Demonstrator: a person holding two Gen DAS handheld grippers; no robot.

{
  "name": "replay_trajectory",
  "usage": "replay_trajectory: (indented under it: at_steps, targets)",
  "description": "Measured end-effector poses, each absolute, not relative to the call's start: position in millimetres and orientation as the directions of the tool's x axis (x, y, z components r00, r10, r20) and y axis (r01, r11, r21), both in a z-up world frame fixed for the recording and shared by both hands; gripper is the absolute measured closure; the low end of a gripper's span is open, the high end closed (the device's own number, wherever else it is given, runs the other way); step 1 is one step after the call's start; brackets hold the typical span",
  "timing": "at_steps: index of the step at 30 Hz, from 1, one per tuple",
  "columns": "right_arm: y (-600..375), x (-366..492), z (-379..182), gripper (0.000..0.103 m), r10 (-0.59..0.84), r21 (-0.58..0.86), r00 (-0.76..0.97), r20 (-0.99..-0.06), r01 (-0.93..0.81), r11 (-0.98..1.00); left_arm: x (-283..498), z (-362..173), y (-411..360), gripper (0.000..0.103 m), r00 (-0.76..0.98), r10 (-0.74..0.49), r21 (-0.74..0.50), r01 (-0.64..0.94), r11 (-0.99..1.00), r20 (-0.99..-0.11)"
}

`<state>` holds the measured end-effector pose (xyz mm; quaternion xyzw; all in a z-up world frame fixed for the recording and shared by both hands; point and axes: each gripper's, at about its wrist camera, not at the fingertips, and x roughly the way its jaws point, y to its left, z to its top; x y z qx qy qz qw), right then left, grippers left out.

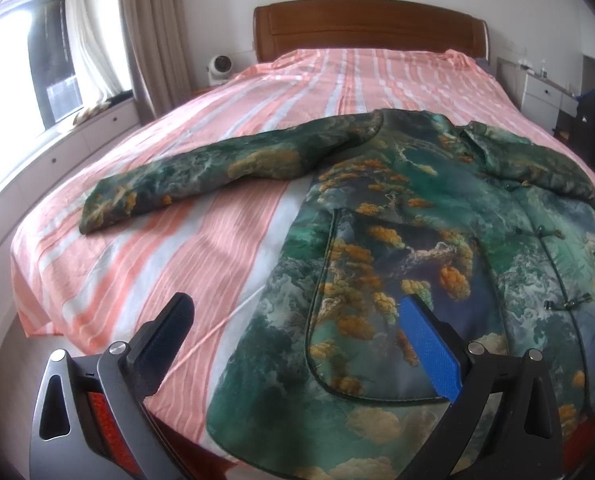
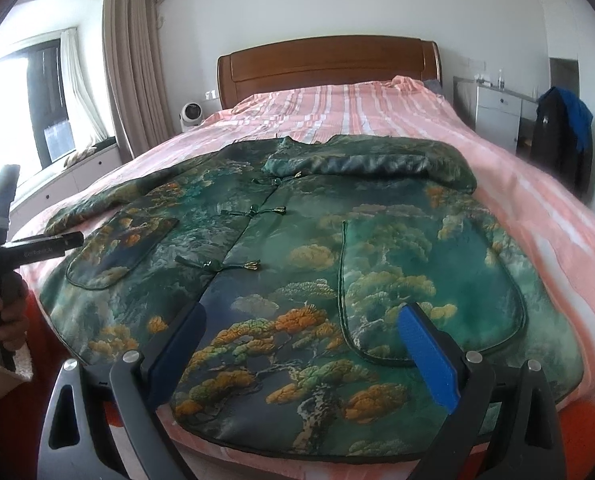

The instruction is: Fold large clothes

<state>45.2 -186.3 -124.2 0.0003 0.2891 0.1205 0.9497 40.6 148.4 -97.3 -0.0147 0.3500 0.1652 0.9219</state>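
Note:
A green jacket point(image 1: 409, 216) point(image 2: 297, 240) with orange and teal landscape print lies front-up on the pink striped bed point(image 1: 201, 248). Its left sleeve point(image 1: 201, 172) stretches out flat across the sheet. Its right sleeve point(image 2: 369, 164) is folded across the chest below the collar. My left gripper point(image 1: 297, 320) hovers open over the jacket's lower left hem, with nothing between its fingers. My right gripper point(image 2: 301, 328) is open above the lower right hem, near the patch pocket point(image 2: 429, 280). A hand point(image 2: 5, 308) holding the left gripper's handle shows at the left edge of the right wrist view.
A wooden headboard point(image 2: 329, 64) stands at the far end. A small white fan point(image 2: 191, 116) sits left of the bed, by the curtain point(image 2: 133, 72) and window point(image 1: 13, 76). A white cabinet point(image 2: 497, 112) and a chair with dark clothes point(image 2: 565, 136) are to the right.

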Motion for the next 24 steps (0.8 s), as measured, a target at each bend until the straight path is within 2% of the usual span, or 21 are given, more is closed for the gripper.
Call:
replay_trajectory:
  at_steps: [7,11,21,24]
  targets:
    - [-177.3,42.8,-128.0,0.007,0.167,-0.025,0.816,-0.554,-0.217,0.976,41.4,-97.5,149.7,0.001,0.698,0.302,0.096,-0.320,0.943,-0.649]
    - [-178.6,43.3,-127.9,0.007,0.210,0.010,0.804,-0.557,-0.246,0.969,41.5,-97.3,149.7,0.001,0.698,0.306,0.098,-0.322,0.942,-0.648]
    - [-183.3,47.0,-129.6,0.006,0.186,0.019,0.809,-0.558,-0.211,0.977,41.6,-97.3,152.3,0.001,0.692,0.311,0.100,-0.329,0.939,-0.652]
    - [-183.1,47.7,-129.8,0.001,0.184,0.018,0.809,-0.558,-0.209,0.978,43.3,-96.8,153.5,0.001,0.692,0.315,0.100,-0.333,0.938,-0.649]
